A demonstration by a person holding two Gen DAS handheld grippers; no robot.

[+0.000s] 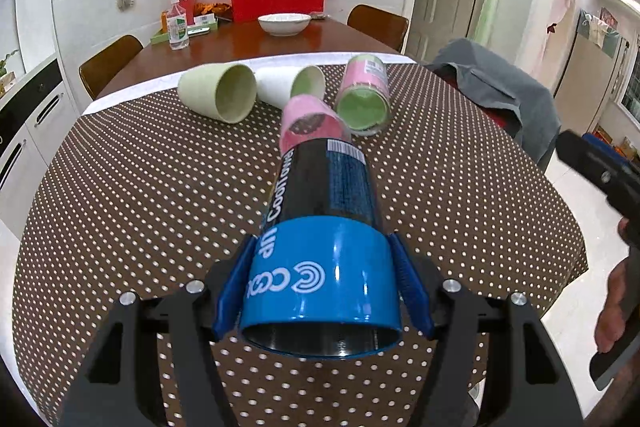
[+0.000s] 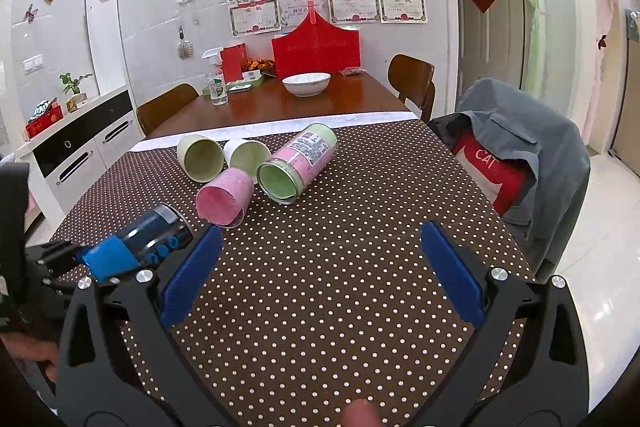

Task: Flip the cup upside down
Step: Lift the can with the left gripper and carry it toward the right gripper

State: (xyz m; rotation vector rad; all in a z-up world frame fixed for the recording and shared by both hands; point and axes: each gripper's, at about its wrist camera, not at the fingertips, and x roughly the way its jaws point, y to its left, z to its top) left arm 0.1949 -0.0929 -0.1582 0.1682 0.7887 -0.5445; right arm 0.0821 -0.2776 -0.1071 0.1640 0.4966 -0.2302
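Note:
My left gripper [image 1: 322, 287] is shut on a blue and black cup [image 1: 320, 227], its open mouth toward the camera, held above the dotted tablecloth [image 1: 140, 187]. The same cup shows at the left of the right wrist view [image 2: 136, 243]. My right gripper [image 2: 320, 275] is open and empty over the cloth. Several other cups lie on their sides at the far end: a pale green one [image 2: 200, 157], a white one [image 2: 246, 153], a pink one [image 2: 226, 197] and a pink-labelled clear one with a green inside [image 2: 298, 163].
A chair with a grey jacket [image 2: 524, 155] stands at the table's right edge. Beyond the cloth, the wooden table holds a white bowl [image 2: 306, 83], a red bag [image 2: 316, 47] and a spray bottle [image 2: 216, 83]. A cabinet [image 2: 80, 151] is at left.

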